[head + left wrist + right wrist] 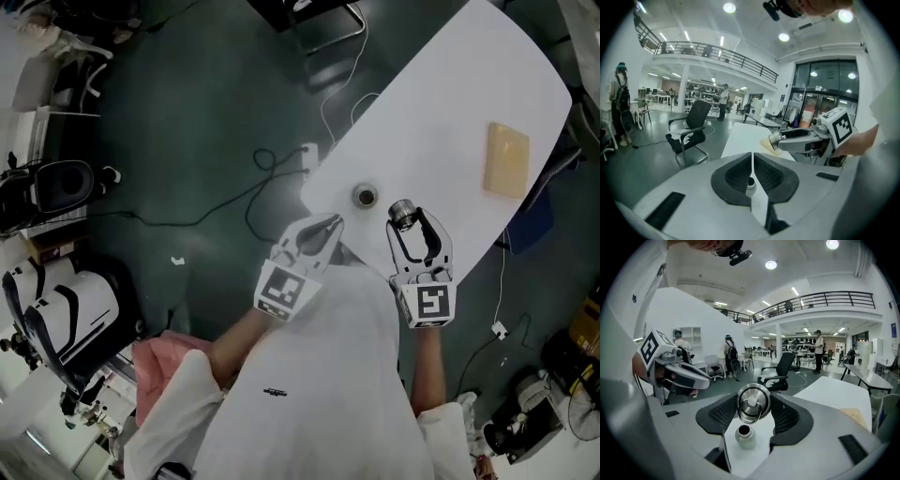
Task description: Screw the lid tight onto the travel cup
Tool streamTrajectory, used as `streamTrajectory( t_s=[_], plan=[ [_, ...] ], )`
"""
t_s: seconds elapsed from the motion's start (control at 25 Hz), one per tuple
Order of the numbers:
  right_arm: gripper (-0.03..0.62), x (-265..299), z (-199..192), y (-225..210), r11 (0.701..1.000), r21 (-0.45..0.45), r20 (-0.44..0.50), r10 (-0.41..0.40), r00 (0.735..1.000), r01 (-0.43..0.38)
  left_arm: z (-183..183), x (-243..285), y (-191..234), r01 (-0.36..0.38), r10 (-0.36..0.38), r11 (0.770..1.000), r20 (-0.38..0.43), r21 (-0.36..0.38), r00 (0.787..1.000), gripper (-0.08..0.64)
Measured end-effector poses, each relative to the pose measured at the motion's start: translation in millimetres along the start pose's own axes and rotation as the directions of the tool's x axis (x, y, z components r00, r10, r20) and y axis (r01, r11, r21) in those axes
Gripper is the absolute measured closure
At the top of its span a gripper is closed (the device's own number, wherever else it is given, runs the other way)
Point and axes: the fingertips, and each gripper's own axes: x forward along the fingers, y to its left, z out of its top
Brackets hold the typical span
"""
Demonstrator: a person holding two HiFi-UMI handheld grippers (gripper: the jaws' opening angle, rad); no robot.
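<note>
The open steel travel cup stands upright on the white table near its front edge. My right gripper is shut on the round steel lid, just right of the cup and nearer to me. In the right gripper view the lid, with its ring handle, sits between the jaws, and the cup shows below it. My left gripper is shut and holds nothing, a little left of the cup. In the left gripper view, the cup peeks out under the closed jaws.
A flat yellow pad lies at the table's far right. Cables trail on the dark floor left of the table. A black office chair stands beyond the table, and equipment crowds the left.
</note>
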Motion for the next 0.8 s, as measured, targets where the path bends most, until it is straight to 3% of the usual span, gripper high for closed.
streamTrajectory(
  t_s=[0.28,0.4,0.56,0.8],
  plan=[
    [0.365,11.3,-26.9,-4.8,0.997,-0.002,-0.107,0.07,0.992,-0.071,-39.7,39.0,-6.4,0.024,-0.019,0.997,-0.065,0.074,0.998,0.55],
    [0.365,19.7,-38.5,-1.6,0.994,0.001,-0.147,0.104,0.984,-0.105,-57.7,55.5,-8.0,0.067,-0.058,0.993,-0.091,0.099,0.994,0.464],
    [0.365,33.7,-48.4,6.1,0.989,-0.004,-0.188,0.145,0.971,-0.148,-74.4,70.7,-0.3,0.1,-0.087,0.984,-0.093,0.145,0.992,0.435],
    [0.365,52.0,-65.2,12.7,0.979,-0.024,-0.269,0.187,0.945,-0.201,-100.1,85.9,8.5,0.16,-0.139,0.971,-0.124,0.179,0.983,0.332]
  ],
)
